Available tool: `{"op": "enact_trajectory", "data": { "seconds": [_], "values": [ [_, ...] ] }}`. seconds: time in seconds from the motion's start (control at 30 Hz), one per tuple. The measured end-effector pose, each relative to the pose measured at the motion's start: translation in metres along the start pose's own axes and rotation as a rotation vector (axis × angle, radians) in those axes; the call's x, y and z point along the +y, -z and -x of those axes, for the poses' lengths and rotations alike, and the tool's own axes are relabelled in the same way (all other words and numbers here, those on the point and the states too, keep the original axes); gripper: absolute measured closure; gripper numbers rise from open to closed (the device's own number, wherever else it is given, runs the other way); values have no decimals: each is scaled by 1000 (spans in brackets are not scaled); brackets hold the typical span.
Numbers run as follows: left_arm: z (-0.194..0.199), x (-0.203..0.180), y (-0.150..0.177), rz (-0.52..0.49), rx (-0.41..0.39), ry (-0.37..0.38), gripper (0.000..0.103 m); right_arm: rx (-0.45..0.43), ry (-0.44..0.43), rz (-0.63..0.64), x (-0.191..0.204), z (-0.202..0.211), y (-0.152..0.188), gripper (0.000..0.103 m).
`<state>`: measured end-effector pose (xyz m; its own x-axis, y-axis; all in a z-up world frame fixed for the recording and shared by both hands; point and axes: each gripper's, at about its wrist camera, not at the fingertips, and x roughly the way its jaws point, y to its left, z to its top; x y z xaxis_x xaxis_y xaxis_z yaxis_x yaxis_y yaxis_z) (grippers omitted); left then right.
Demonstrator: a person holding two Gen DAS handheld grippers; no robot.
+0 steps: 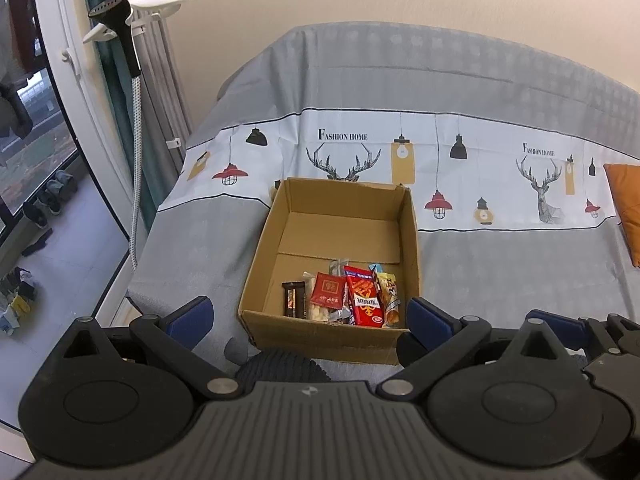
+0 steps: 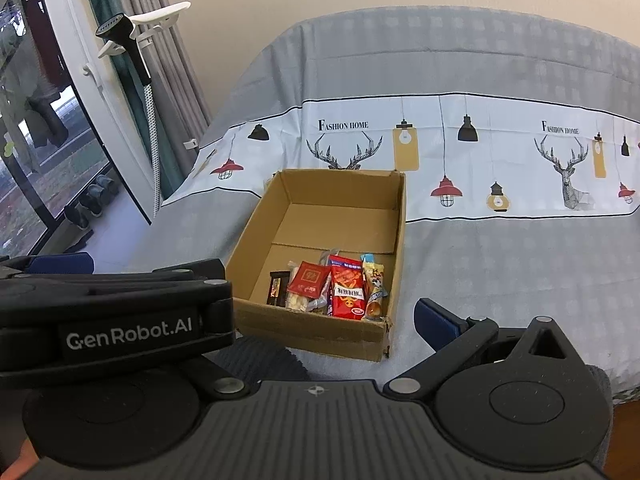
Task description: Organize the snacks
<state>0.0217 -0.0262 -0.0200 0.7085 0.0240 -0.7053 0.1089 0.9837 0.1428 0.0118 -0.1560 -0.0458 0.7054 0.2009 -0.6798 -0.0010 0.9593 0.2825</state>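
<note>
An open cardboard box (image 1: 320,332) (image 2: 312,330) sits on the sheet-covered bed. Several snacks lie in a row along its near wall: a dark chocolate bar (image 1: 294,299) (image 2: 278,288), a small red packet (image 1: 329,290) (image 2: 309,278), a larger red pack (image 1: 364,296) (image 2: 349,286) and a yellow pack (image 1: 389,296) (image 2: 374,286). The far half of the box is bare. My left gripper (image 1: 312,320) is open and holds nothing, just short of the box's near wall. My right gripper (image 2: 316,320) is open beside it, its left finger hidden behind the left gripper's housing (image 2: 128,320).
The grey sheet (image 1: 500,272) with deer and lamp prints covers the bed around the box. An orange cushion (image 1: 626,208) lies at the right edge. A garment steamer head (image 1: 116,20) with its hose hangs by the curtains at left. Shoes (image 1: 48,200) stand by the window.
</note>
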Motion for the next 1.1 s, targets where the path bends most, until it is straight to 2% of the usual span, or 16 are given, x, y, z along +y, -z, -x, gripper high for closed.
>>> {"op": "enact_trajectory", "data": {
  "seconds": [1.1],
  "values": [
    [-2, 7, 5, 9, 13, -4, 0, 17, -16, 17, -4, -3, 1, 1]
  ]
}}
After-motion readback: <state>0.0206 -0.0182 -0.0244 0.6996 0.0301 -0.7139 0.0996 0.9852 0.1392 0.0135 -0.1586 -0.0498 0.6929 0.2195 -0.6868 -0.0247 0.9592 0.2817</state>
